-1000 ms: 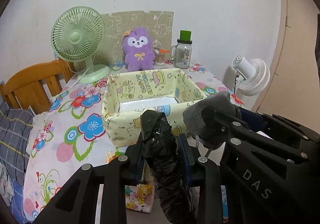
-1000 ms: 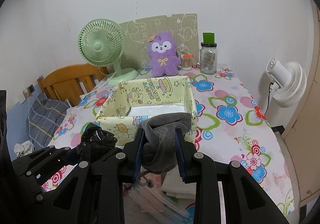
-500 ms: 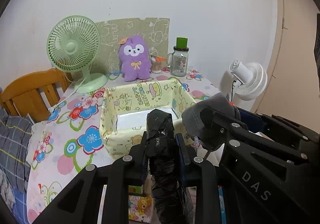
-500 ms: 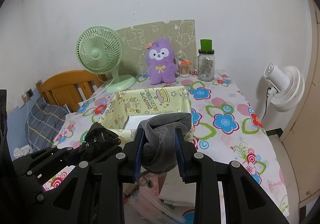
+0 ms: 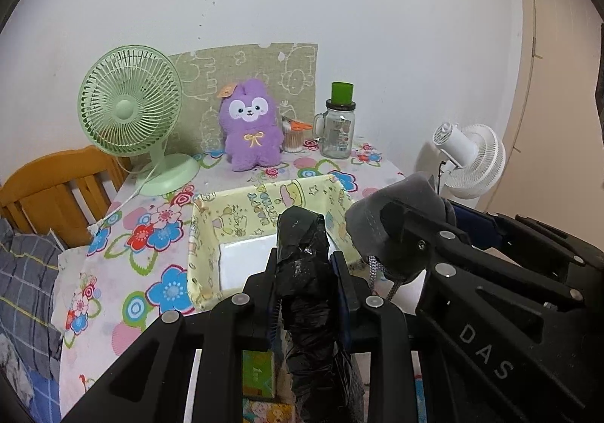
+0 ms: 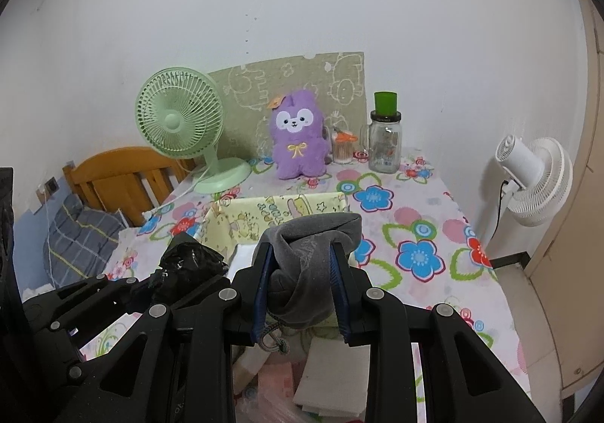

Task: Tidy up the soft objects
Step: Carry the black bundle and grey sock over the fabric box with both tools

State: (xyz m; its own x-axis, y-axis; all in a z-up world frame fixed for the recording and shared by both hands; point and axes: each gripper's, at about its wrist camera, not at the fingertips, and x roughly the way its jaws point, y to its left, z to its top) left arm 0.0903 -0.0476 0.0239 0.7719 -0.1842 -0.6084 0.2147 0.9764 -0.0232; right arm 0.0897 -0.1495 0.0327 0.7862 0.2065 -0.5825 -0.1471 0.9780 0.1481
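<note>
Left fingers: my left gripper (image 5: 305, 264) is closed down on a crumpled black plastic bag (image 5: 307, 272); the jaws pinch it mid-length, with a lump standing above them and the rest trailing below.
Right fingers: my right gripper (image 6: 302, 272) is clamped on a grey drawstring pouch (image 6: 307, 253), folded over the pads, its braided cord (image 6: 273, 338) dangling under the jaws.
How the bag should handle: I judge it very light, limp and slick; the film will slip and spring open once released, so a bunched grip across the thick middle suits it.
How the pouch should handle: soft cloth with more friction, light, nothing fragile; I'd keep hold on the gathered body, not the cord, which could snag.
Where they are: both are held in the air, side by side, just short of the yellow cartoon-print fabric bin (image 5: 211, 230), whose white floor shows.
Bin: thin floppy walls; I expect them to fold if bumped.
Beyond: flowered tablecloth (image 6: 415, 226), purple plush (image 6: 298, 136), green fan (image 5: 130, 109), glass jar (image 6: 385, 143).
</note>
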